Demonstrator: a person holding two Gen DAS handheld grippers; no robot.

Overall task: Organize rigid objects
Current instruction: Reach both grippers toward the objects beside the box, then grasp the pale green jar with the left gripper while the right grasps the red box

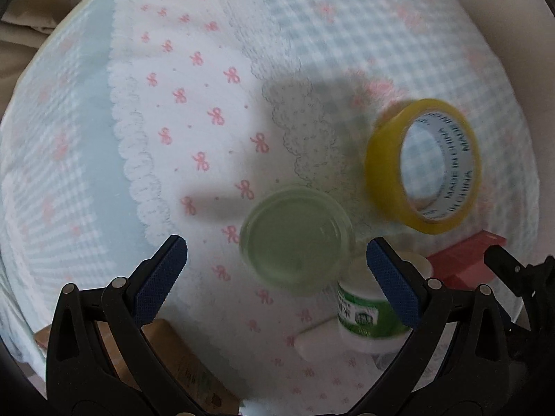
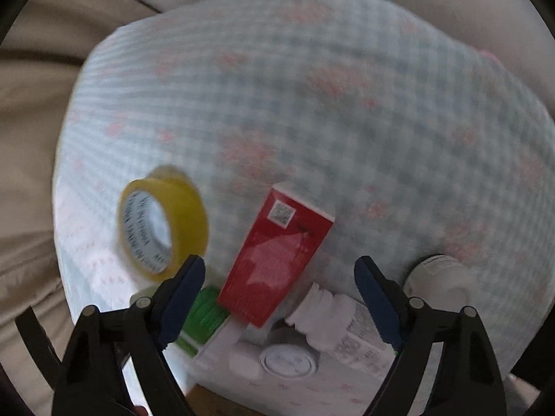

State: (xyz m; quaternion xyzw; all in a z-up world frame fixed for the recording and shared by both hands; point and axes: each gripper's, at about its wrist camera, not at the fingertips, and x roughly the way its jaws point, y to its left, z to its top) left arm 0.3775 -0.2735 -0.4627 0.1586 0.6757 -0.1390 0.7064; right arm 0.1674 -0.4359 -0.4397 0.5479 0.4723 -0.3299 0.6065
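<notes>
Surface: we see a round table under a cloth (image 1: 312,34) of pale blue check with pink bows; a white scalloped panel of it runs down the left half in the left wrist view.
Landmark: we take the yellow tape roll (image 1: 425,166) as our reference; it stands on its edge, its white core printed with lettering.
Left gripper (image 1: 277,260): we see its blue-padded fingers spread apart with nothing pressed between them; it points down at the cloth.
Green lid (image 1: 296,239): a round, pale green, translucent piece lies flat, below and to the left of the tape roll and just above the gap between the left fingers; blurred.
Green-labelled bottle (image 1: 367,315): white with a green label, lying below the tape roll, partly behind the left gripper's right finger.
Right gripper (image 2: 279,293): we see the jaws apart, clamped on nothing.
Red box (image 2: 277,260): to the right of the tape roll in the right wrist view, near it but apart, its lower end between the right fingers.
White bottle (image 2: 333,319): lying on its side, further right of the tape roll, touching the red box's lower corner.
Round white cap (image 2: 289,360): below the red box; details too blurred for us.
</notes>
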